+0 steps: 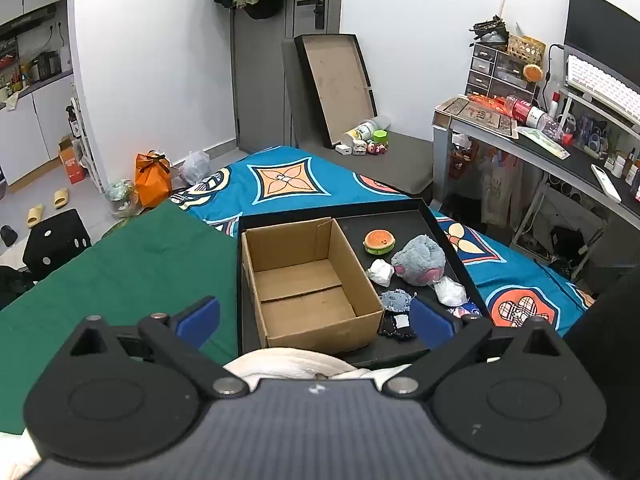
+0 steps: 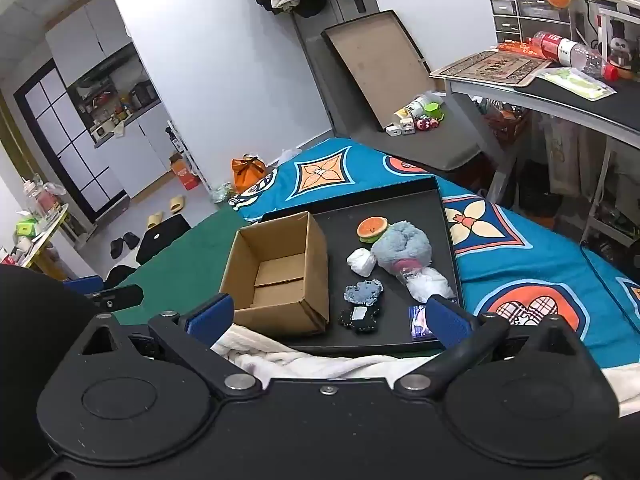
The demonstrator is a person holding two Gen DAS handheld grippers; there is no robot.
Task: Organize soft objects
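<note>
A: Eyes on the soft things: a round orange-and-green burger-shaped plush [image 1: 379, 241] sits at the far end of the shallow black tray [image 1: 400, 216], with a fluffy grey-blue plush with a pink patch [image 1: 419, 260] just beside it.

B: And a small crumpled white soft lump [image 1: 381, 272] touches that grey one on its left. Nearer us, a bigger white crinkly lump [image 1: 450, 291], a flat blue-grey knitted piece [image 1: 396, 300] and a flat black piece with a white label [image 1: 397, 326].

A: All loose on the tray floor, right of the open brown cardboard box [image 1: 304, 280], which has nothing in it.

B: The left gripper [image 1: 316, 322], how's it standing?

A: Blue pads spread wide, nothing between them, hovering above the box's near edge.

B: Same for the right gripper [image 2: 327, 317]: jaws fully apart, holding nothing, tilted down toward the tray.

A: Underneath, a green cloth [image 1: 120, 272] on the left and a blue patterned bedspread [image 1: 320, 184] beyond.

B: White fabric [image 2: 312, 360] bunches up just below the claws.
</note>
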